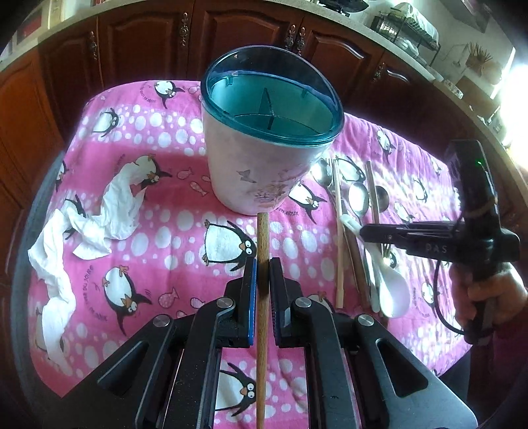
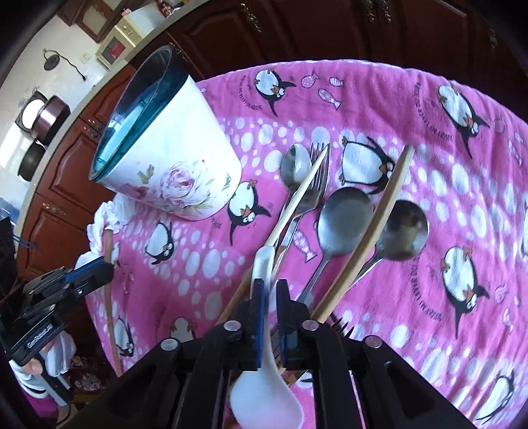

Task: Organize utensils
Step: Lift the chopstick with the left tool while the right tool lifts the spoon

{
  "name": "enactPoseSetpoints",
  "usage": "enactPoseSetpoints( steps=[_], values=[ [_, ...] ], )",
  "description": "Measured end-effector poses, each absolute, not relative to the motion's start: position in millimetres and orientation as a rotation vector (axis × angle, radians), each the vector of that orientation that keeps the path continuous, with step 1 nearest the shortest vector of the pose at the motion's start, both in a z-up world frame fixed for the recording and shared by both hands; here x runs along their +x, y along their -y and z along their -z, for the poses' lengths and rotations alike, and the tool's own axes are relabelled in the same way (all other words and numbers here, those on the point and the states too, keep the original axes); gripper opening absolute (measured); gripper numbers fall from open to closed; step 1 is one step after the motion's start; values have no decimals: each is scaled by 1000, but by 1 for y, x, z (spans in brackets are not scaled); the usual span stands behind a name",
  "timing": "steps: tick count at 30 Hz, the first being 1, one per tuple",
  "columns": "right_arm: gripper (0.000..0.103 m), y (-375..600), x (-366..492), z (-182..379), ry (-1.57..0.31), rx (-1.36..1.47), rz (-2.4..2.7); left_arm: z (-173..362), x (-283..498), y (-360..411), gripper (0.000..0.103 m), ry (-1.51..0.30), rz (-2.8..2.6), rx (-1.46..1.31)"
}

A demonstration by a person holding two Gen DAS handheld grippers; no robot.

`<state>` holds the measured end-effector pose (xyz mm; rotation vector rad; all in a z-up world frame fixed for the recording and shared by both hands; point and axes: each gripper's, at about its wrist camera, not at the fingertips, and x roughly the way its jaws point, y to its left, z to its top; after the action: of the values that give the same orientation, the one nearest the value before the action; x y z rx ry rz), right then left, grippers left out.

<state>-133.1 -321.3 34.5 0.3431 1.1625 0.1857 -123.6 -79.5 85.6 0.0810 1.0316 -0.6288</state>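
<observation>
A white flowered utensil holder (image 1: 264, 158) with a teal divided insert stands on the pink penguin cloth; it also shows in the right wrist view (image 2: 165, 158). My left gripper (image 1: 263, 264) is shut on a wooden chopstick (image 1: 263, 237) that points at the holder's base. My right gripper (image 2: 270, 283) stands around the handle of a white ceramic spoon (image 2: 264, 396); its jaws are close on the handle, with a small gap on one side. The right gripper also shows in the left wrist view (image 1: 366, 229), over the utensil pile. Metal spoons (image 2: 343, 221), a fork (image 2: 318, 184) and chopsticks (image 2: 382, 217) lie beyond it.
A crumpled white cloth (image 1: 99, 224) lies on the left of the pink penguin cloth (image 1: 171, 231). Dark wooden cabinets (image 1: 231, 36) stand behind the table. A dish rack (image 1: 406, 29) sits on the counter at the back right.
</observation>
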Motion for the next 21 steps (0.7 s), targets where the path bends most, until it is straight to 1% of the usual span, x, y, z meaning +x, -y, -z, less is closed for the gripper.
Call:
enactPoseSetpoints(
  steps=[2, 5, 8, 14, 21],
  values=[
    [15, 323, -129, -32, -1176, 353, -192, -88, -125, 78, 6, -1028, 633, 77],
    [18, 324, -123, -26, -1196, 390, -210, -89, -126, 78, 6, -1025, 636, 78],
    [18, 323, -123, -28, -1210, 393, -206, -90, -127, 76, 6, -1025, 635, 78],
    [18, 306, -120, -40, -1190, 301, -223, -90, -127, 74, 6, -1028, 629, 69],
    [18, 282, -110, -31, -1213, 202, -227, -90, -128, 74, 6, -1034, 632, 68]
  ],
)
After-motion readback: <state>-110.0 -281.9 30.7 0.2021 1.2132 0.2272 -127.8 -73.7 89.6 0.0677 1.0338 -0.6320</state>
